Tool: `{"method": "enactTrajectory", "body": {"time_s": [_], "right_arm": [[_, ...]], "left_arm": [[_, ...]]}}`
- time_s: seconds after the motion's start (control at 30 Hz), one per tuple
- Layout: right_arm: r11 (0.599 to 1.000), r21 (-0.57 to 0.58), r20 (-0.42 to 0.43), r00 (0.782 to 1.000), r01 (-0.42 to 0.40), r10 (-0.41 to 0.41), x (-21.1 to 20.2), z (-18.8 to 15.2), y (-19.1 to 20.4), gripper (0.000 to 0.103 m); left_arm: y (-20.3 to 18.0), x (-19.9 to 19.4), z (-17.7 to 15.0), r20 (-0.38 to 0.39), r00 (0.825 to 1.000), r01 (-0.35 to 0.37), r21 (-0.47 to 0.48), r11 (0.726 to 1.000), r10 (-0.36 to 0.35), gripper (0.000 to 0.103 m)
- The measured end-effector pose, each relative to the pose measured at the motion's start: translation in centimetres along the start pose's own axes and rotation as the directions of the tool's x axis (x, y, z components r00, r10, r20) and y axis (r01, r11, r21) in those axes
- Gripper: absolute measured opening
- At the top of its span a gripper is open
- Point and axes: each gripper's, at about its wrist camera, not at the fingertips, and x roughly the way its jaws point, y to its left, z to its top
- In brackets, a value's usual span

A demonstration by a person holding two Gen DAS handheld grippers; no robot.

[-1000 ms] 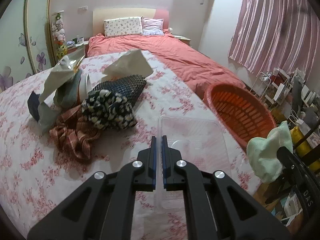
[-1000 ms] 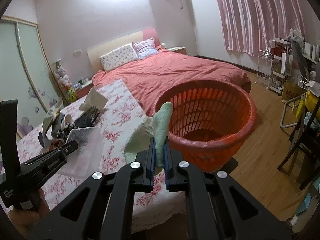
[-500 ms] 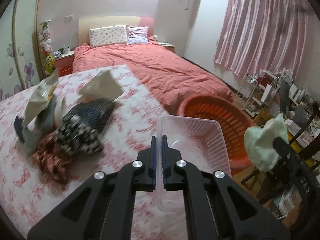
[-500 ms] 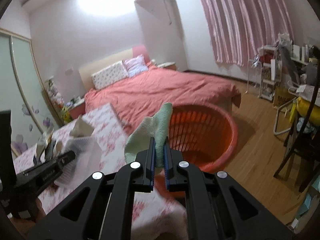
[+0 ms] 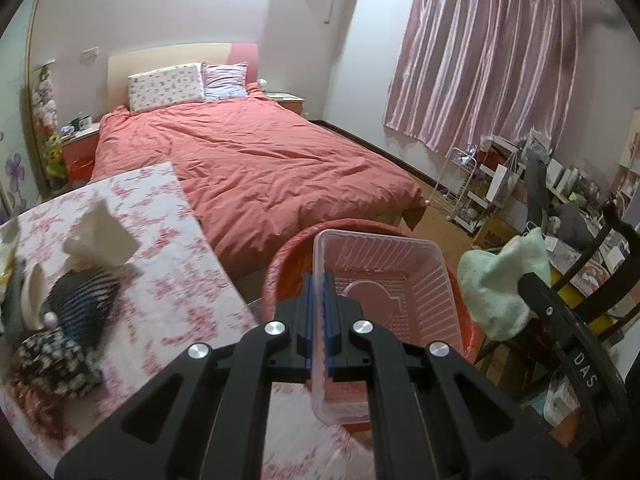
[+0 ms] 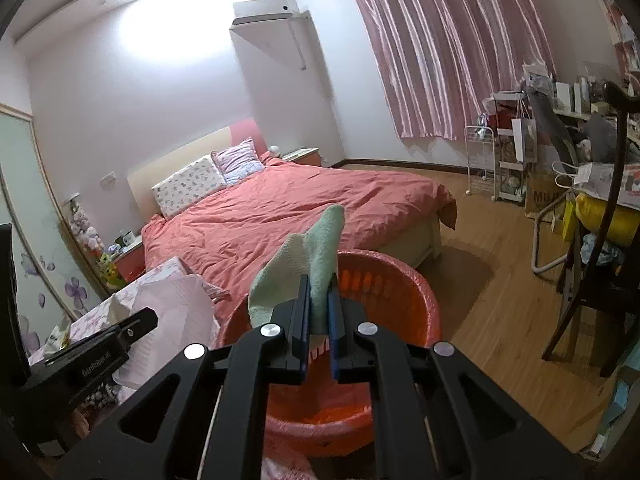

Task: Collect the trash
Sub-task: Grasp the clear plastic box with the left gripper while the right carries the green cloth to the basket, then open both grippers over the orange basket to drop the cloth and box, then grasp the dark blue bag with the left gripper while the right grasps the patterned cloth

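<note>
My left gripper [image 5: 319,292] is shut on the rim of a clear plastic tray [image 5: 384,280] and holds it over the orange basket [image 5: 280,276]. My right gripper [image 6: 319,300] is shut on a pale green sock [image 6: 316,248] and holds it above the orange basket [image 6: 400,292]. The sock also shows at the right of the left wrist view [image 5: 500,276]. The tray shows at the left of the right wrist view [image 6: 172,312].
A table with a floral cloth [image 5: 168,216] holds a white paper bag [image 5: 100,236], a dark net item [image 5: 84,296], a white cup and patterned cloths [image 5: 56,356]. A red bed [image 5: 256,160] lies behind. A chair and cluttered shelves [image 6: 592,184] stand on the right.
Both grippers have swung right, away from the table. The tray and the sock now hang over the orange basket instead of over the table edge.
</note>
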Motion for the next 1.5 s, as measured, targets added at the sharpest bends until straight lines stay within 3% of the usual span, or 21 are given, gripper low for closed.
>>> {"method": "enactTrajectory", "body": {"time_s": [0.2,0.33,0.4,0.43,0.5,0.6,0.9,1.1,1.3,1.5], "right_arm": [[1.0,0.022,-0.029,1.0,0.005,-0.004,2.3,0.0,-1.1,0.009],[0.999,0.055,-0.073,0.997,0.001,0.003,4.2,-0.2,-2.1,0.011],[0.998,0.061,-0.091,0.996,0.001,0.005,4.7,-0.4,-2.3,0.016],[0.998,0.064,-0.098,0.995,0.002,0.004,4.9,-0.4,-2.5,0.018],[0.998,0.068,-0.106,0.994,0.003,0.004,4.9,-0.5,-2.6,0.032],[0.998,0.067,-0.101,0.995,0.015,-0.008,4.2,-0.6,-2.9,0.041],[1.0,0.01,-0.13,0.991,0.025,-0.024,2.7,-0.6,-1.0,0.041],[0.998,-0.031,-0.154,0.987,-0.052,0.047,1.0,-1.1,2.6,0.041],[0.973,-0.128,-0.215,0.963,-0.193,0.163,-0.2,-2.7,9.3,0.041],[0.924,-0.197,-0.294,0.919,-0.328,0.264,-0.6,-4.8,15.6,0.041]], "left_arm": [[-0.3,4.0,-0.3,-0.055,0.998,0.006,0.003,1.0,-0.006,0.006],[-0.2,7.0,-0.9,-0.113,0.993,0.014,-0.012,1.0,-0.016,0.017],[-0.1,7.9,-1.3,-0.126,0.992,0.008,-0.007,1.0,-0.009,0.028],[-0.1,8.3,-1.5,-0.132,0.991,0.005,-0.004,1.0,-0.006,0.029],[0.2,8.7,-1.8,-0.145,0.989,-0.002,-0.006,1.0,0.001,0.031],[1.1,8.4,-2.3,-0.155,0.988,-0.022,-0.016,1.0,0.02,0.038],[3.3,2.6,-3.5,-0.101,0.988,-0.118,-0.014,0.993,0.116,0.061],[6.4,-3.4,-5.1,-0.035,0.978,-0.207,-0.038,0.978,0.206,0.07],[11.2,-8.9,-6.9,0.004,0.947,-0.319,-0.102,0.942,0.321,0.081],[16.7,-13.1,-9.1,0.028,0.895,-0.435,-0.169,0.884,0.446,0.086]]}}
